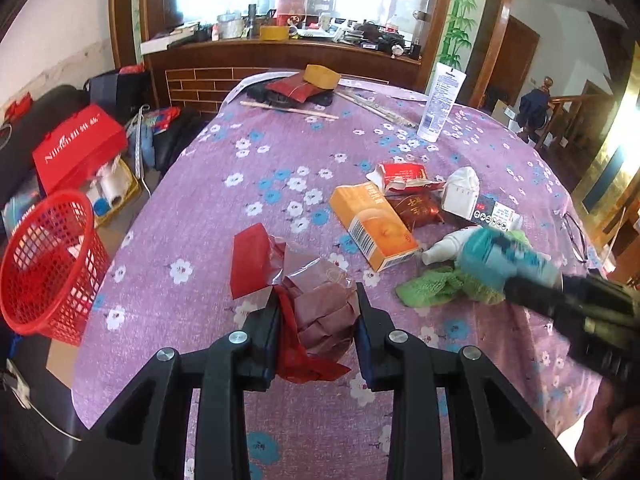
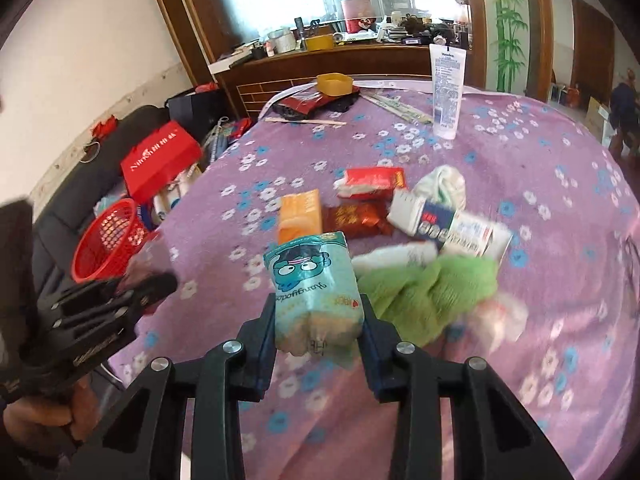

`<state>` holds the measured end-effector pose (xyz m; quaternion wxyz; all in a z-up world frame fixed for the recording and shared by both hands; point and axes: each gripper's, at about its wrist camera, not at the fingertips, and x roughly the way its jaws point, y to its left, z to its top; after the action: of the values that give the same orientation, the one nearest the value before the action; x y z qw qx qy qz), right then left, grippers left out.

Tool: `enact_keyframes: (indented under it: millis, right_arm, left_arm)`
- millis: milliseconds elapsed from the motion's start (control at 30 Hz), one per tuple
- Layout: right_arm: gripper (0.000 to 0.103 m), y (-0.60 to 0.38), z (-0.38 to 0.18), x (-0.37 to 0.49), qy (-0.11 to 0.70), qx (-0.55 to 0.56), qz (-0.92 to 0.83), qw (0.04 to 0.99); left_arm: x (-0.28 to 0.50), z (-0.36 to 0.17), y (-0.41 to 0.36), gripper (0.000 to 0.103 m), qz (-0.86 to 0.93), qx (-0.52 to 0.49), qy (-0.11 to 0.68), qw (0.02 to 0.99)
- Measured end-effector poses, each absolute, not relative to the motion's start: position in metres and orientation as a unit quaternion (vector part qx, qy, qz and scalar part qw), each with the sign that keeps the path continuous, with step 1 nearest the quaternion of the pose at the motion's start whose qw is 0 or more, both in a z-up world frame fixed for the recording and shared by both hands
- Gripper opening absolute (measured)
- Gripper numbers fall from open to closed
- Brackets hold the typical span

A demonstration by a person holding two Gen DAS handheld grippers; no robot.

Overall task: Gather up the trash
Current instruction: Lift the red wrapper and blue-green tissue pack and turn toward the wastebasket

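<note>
My left gripper (image 1: pixel 318 300) is shut on a crumpled red cellophane wrapper (image 1: pixel 316 304), held just above the purple flowered tablecloth (image 1: pixel 208 200). My right gripper (image 2: pixel 318 304) is shut on a teal tissue pack (image 2: pixel 312 284) with a cartoon face; the pack also shows blurred in the left wrist view (image 1: pixel 504 256). On the cloth lie an orange carton (image 1: pixel 372 226), a dark red packet (image 1: pixel 418 210), a torn red-white wrapper (image 1: pixel 402 176), a white box (image 1: pixel 462 194), a white bottle (image 1: pixel 444 248) and a green cloth (image 1: pixel 440 288). A red mesh basket (image 1: pixel 48 264) stands left of the table.
A white lotion tube (image 1: pixel 440 100) stands upright at the back right. Chopsticks (image 1: pixel 288 108), a yellow box (image 1: pixel 322 76) and a red pouch lie at the far edge. A red gift box (image 1: pixel 80 144) and bags fill the floor at left. Glasses (image 1: pixel 576 232) lie at the right edge.
</note>
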<state>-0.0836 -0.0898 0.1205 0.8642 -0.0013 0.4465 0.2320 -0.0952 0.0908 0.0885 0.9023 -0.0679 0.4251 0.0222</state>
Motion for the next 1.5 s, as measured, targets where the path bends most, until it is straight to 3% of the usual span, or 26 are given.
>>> enact_keyframes:
  millis: [333, 1500]
  right_arm:
    - [0.04, -0.099, 0.119, -0.093, 0.453, 0.01, 0.221, 0.864]
    - [0.04, -0.079, 0.107, -0.086, 0.472, -0.004, 0.246, 0.846]
  left_arm:
    - [-0.093, 0.088, 0.076, 0.03, 0.019, -0.03, 0.422, 0.906]
    - [-0.099, 0.081, 0.093, 0.03, 0.05, -0.042, 0.426, 0.902]
